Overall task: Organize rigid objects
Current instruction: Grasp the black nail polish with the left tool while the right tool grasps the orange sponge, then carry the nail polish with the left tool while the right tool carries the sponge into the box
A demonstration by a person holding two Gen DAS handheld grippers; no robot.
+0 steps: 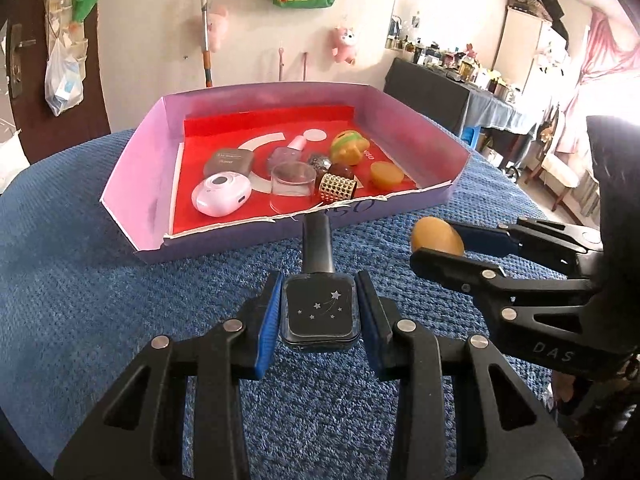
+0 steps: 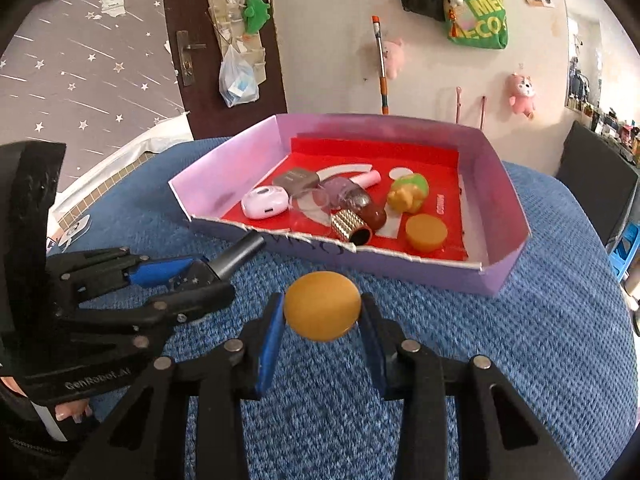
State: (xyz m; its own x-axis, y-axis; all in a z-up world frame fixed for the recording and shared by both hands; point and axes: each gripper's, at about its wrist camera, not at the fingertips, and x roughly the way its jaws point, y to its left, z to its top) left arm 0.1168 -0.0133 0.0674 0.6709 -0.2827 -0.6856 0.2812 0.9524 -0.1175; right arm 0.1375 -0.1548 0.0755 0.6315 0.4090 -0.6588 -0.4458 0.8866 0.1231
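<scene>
My left gripper [image 1: 319, 312] is shut on a dark nail polish bottle [image 1: 319, 312] with a star pattern, its black cap pointing at the tray. My right gripper [image 2: 322, 312] is shut on a yellow-orange disc [image 2: 322, 306]; it also shows in the left wrist view [image 1: 437, 235]. Both are held above the blue cloth, just in front of a lilac tray [image 1: 132, 172] with a red floor. In the right wrist view the left gripper [image 2: 192, 276] sits at the left with the bottle [image 2: 236, 258].
The tray [image 2: 508, 200] holds a white case [image 1: 221, 194], a grey case [image 1: 229, 161], a clear cup [image 1: 292, 186], a studded gold cap [image 1: 338, 188], a second orange disc [image 1: 386, 175], a yellow-green toy [image 1: 349, 147]. A dark side table [image 1: 436, 96] stands at right.
</scene>
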